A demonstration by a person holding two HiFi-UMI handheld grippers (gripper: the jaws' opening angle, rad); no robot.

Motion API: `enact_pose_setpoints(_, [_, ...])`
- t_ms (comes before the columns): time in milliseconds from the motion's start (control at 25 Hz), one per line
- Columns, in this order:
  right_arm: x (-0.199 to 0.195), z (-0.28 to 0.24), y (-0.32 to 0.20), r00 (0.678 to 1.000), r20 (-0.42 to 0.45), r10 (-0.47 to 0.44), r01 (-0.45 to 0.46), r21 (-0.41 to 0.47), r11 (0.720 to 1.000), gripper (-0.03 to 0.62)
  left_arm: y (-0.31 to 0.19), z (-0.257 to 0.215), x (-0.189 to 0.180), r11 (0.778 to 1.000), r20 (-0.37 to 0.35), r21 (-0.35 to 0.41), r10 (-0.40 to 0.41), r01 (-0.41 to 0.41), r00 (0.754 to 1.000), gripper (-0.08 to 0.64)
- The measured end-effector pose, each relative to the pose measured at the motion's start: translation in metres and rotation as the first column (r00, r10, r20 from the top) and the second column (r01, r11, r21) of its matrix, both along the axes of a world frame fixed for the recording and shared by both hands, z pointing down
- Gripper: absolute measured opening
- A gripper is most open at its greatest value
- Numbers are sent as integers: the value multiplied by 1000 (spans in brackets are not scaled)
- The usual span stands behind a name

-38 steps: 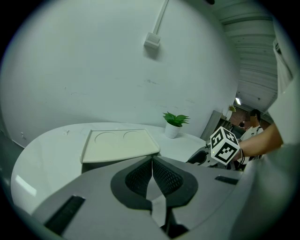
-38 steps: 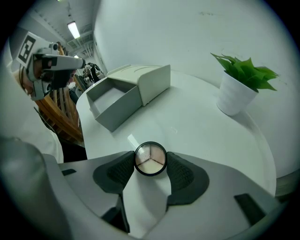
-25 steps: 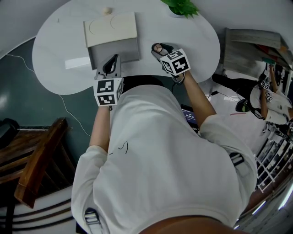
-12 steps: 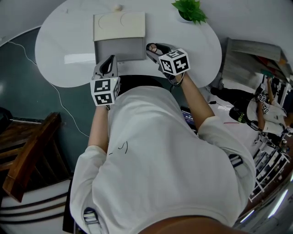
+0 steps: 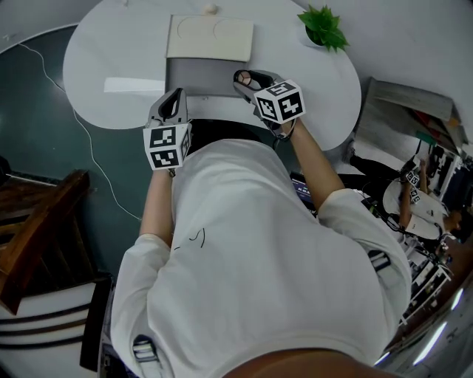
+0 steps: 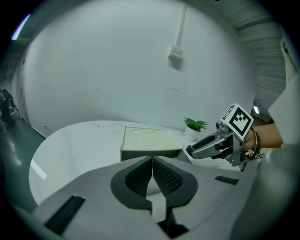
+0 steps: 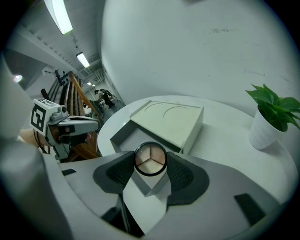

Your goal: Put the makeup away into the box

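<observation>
A round makeup compact [image 7: 150, 160] with a black rim and three beige pans sits between the jaws of my right gripper [image 7: 150, 163], which is shut on it. The compact [image 5: 250, 77] hangs over the right corner of the grey pulled-out drawer [image 5: 199, 74] of a cream box [image 5: 211, 38] on the white table. The drawer [image 7: 136, 145] lies just below and beyond the compact. My left gripper [image 5: 175, 105] is at the drawer's near left corner, shut with nothing held. Its pads [image 6: 153, 176] meet in front of the box [image 6: 151, 140].
A small potted plant [image 5: 323, 28] stands at the table's [image 5: 118, 59] far right. A tiny beige object [image 5: 211, 9] lies behind the box. A white strip [image 5: 133, 85] lies left of the drawer. A wooden chair [image 5: 37, 229] stands on the floor at left, with clutter at right.
The view has shifted, so the box and table sit further right and higher in frame. Both grippers hold roughly the same places by the drawer, the right still holding the compact.
</observation>
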State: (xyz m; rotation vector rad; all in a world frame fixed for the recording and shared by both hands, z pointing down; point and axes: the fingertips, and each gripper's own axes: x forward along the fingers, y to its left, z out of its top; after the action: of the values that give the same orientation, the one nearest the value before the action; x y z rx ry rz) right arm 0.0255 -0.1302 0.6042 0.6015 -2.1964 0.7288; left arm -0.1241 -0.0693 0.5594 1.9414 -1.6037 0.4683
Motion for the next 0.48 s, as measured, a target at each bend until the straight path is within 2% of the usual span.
enact_pose_setpoints(480, [-61, -2, 2, 990, 9, -140, 140, 1, 990, 215, 21, 0, -48, 993, 4, -5, -121, 121, 993, 23])
